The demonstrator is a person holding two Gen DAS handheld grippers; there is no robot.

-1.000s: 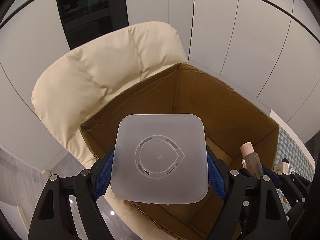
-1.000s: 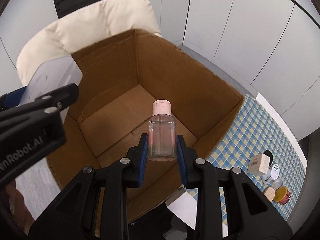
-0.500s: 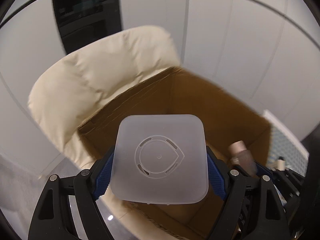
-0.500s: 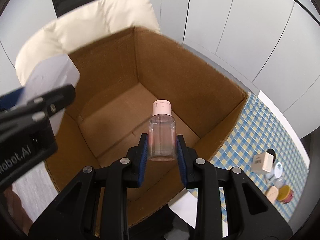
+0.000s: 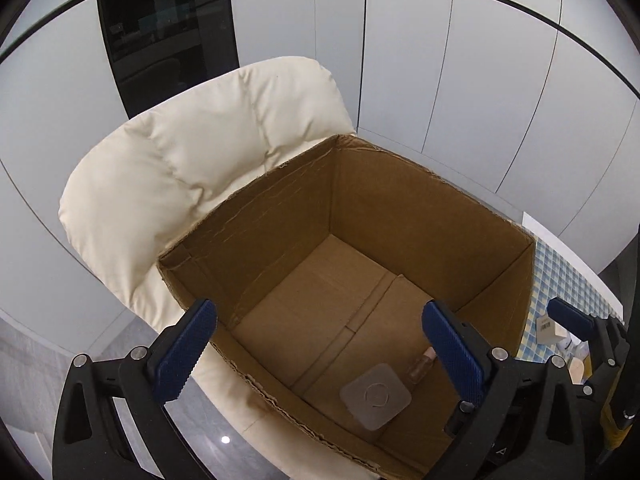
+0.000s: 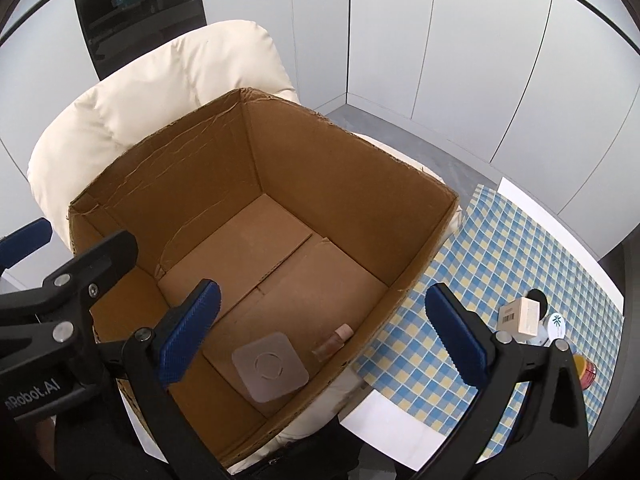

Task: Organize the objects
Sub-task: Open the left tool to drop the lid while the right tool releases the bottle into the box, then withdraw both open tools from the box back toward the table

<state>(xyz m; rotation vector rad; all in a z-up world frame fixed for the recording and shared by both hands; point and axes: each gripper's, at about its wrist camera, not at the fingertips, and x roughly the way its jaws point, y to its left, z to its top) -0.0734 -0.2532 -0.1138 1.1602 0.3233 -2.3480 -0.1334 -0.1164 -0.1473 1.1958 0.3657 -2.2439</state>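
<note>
A frosted square plastic container [image 5: 375,395] [image 6: 270,365] lies on the floor of the open cardboard box [image 5: 280,216] [image 6: 168,168]. Beside it lies a small clear bottle with a pink cap [image 5: 421,364] [image 6: 333,340], on its side. My left gripper [image 5: 320,340] hangs above the box, jaws opening wide, nothing between them. My right gripper [image 6: 322,322] is above the box's near right corner, jaws also opening, nothing between them. The left gripper's black body [image 6: 60,280] shows at the left of the right wrist view.
The box sits on a cream padded chair [image 5: 180,168] [image 6: 160,76]. A blue and yellow checked cloth [image 6: 500,264] covers the table at the right, with a small carton [image 6: 522,316], a white-lidded jar [image 6: 556,324] and a red and yellow tin [image 6: 586,372]. White wall panels stand behind.
Both grippers opened. The frosted container left the left gripper and the bottle left the right gripper; both now lie on the box floor.
</note>
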